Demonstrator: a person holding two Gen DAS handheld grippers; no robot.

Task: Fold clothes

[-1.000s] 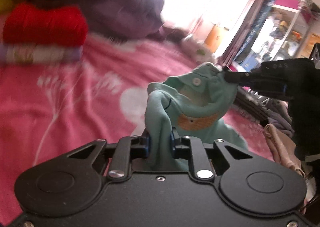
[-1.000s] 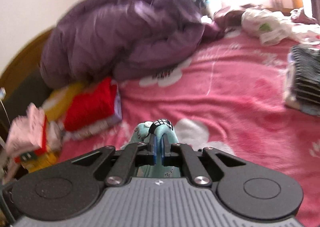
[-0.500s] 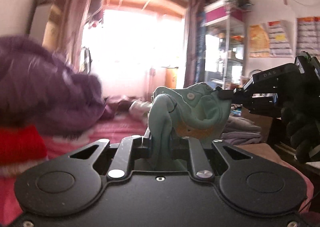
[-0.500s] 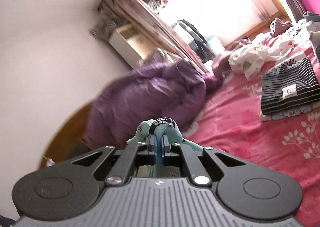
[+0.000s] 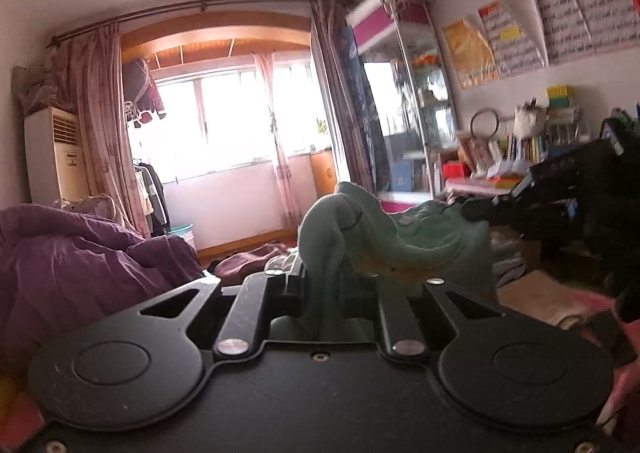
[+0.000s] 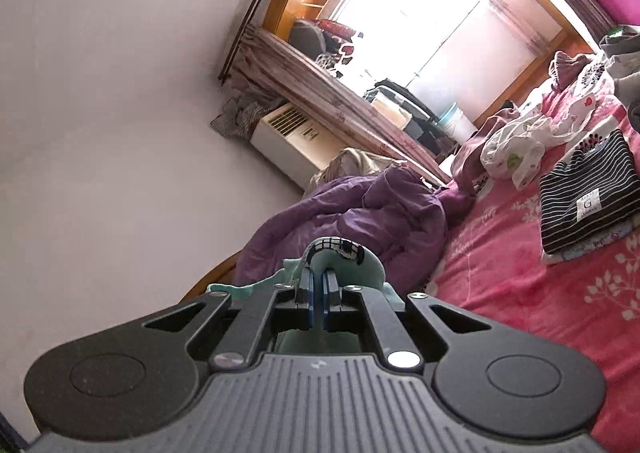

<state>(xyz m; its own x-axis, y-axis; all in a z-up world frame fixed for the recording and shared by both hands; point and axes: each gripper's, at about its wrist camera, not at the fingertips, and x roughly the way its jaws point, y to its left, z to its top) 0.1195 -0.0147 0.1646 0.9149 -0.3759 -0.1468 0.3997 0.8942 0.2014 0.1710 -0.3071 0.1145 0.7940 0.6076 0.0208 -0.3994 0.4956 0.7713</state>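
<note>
Between both grippers, clear of the bed: one mint-green garment (image 5: 404,237), bunched and stretched from hand to hand. Left gripper (image 5: 325,285) pinching a thick fold of the garment, cloth filling the narrow gap between the jaws and rising above them in a hump. Right gripper (image 6: 318,293) pressed nearly together on a thin edge of the same garment (image 6: 340,261), a black-and-white checked trim curling over the blue pads (image 6: 306,295). Seen from the left wrist, right gripper (image 5: 476,211) at the far right, dark, nipping the garment's far corner; small round snap visible on the cloth near that corner, orange patch lower down. Beneath and behind: pink floral bedspread (image 6: 520,285), rumpled purple quilt (image 6: 360,213) toward the headboard side, folded black-and-white striped top (image 6: 588,193) lying flat on the bedspread, loose white printed cloth (image 6: 516,141) beyond it. Farther back: bright window (image 5: 228,125) with curtains, standing white air conditioner (image 5: 56,157), glass cabinet (image 5: 404,113), cluttered shelf along the right wall. Left-wrist picture slightly blurred at the right edge.
</note>
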